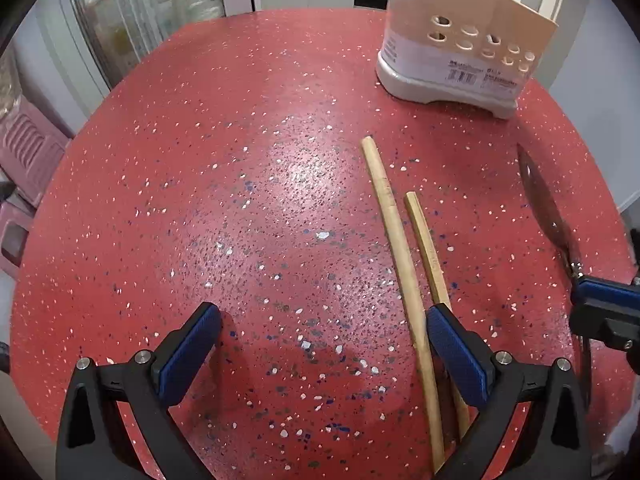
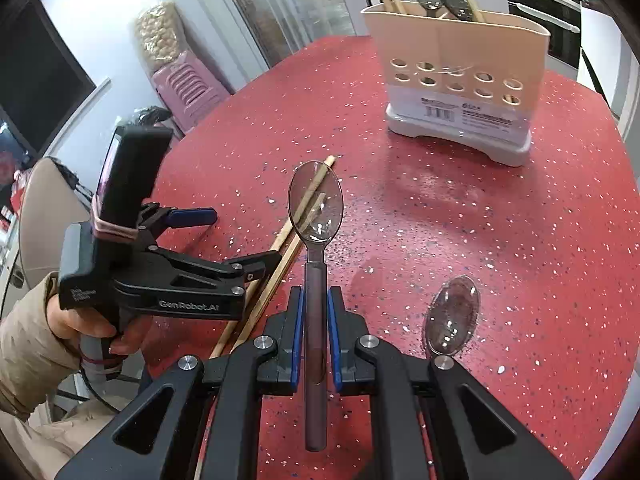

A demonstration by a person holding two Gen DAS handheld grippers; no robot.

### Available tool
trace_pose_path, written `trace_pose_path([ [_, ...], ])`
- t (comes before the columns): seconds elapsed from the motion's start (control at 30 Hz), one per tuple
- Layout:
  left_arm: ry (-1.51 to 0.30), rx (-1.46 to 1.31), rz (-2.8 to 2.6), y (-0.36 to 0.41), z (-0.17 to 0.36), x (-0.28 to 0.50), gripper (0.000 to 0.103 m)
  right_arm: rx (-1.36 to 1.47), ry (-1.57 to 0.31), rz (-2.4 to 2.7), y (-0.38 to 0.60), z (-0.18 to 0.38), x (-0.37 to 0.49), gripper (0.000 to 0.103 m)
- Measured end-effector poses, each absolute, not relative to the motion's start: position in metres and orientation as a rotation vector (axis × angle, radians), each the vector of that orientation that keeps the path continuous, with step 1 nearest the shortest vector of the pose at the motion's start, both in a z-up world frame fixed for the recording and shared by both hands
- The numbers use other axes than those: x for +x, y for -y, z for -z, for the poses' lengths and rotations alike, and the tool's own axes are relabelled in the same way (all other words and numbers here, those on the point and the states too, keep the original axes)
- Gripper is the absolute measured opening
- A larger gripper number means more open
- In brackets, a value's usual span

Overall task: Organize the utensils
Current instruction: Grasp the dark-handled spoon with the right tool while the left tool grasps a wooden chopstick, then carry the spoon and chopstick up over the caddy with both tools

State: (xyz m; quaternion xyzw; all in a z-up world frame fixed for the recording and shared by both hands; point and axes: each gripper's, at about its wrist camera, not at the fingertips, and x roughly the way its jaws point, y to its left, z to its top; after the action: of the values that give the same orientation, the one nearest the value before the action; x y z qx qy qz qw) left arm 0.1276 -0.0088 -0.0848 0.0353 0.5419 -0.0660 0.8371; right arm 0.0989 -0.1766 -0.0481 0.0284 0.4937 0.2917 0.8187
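Observation:
My right gripper (image 2: 316, 320) is shut on the handle of a metal spoon (image 2: 316, 204), held above the red speckled table (image 2: 480, 220) with its bowl pointing forward. A second spoon (image 2: 452, 316) lies on the table to the right of it. Two wooden chopsticks (image 1: 400, 260) lie side by side; my left gripper (image 1: 324, 344) is open just over them, and its right finger (image 1: 456, 352) covers the thinner chopstick. The beige utensil holder (image 2: 460, 40) stands at the far side with spoons and chopsticks in it. In the left wrist view the held spoon (image 1: 544, 200) shows at the right edge.
The holder (image 1: 460, 20) sits near the table's far right rim. Pink plastic stools (image 2: 188, 84) stand beyond the left edge of the table. A hand in a beige sleeve (image 2: 24, 340) holds the left gripper (image 2: 236, 240), which has a phone strapped on top.

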Motion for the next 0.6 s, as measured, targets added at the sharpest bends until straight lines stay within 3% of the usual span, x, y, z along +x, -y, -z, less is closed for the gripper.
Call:
trace_pose_path([
  [0.3,-1.159,0.108,0.198,0.026,0.072,0.127,0.102,0.114,-1.037,-0.593,0.196,0.045,0.094,0.012],
  [0.33,-1.163,0.116,0.215,0.029,0.069,0.128,0.097,0.121,-1.034,-0.591,0.199,0.044,0.094,0.012],
  [0.43,-1.167,0.151,0.268,0.043,0.06,0.126,0.069,0.137,-1.027,-0.584,0.202,0.041,0.094,0.012],
  [0.47,-1.165,0.159,0.281,0.047,0.057,0.126,0.047,0.145,-1.023,-0.579,0.204,0.039,0.093,0.012],
  [0.5,-1.167,0.165,0.295,0.05,0.055,0.126,0.034,0.149,-1.021,-0.576,0.205,0.038,0.094,0.012],
  [0.6,-1.157,0.147,0.298,0.052,0.05,0.122,0.032,0.165,-1.012,-0.564,0.209,0.034,0.093,0.012],
])
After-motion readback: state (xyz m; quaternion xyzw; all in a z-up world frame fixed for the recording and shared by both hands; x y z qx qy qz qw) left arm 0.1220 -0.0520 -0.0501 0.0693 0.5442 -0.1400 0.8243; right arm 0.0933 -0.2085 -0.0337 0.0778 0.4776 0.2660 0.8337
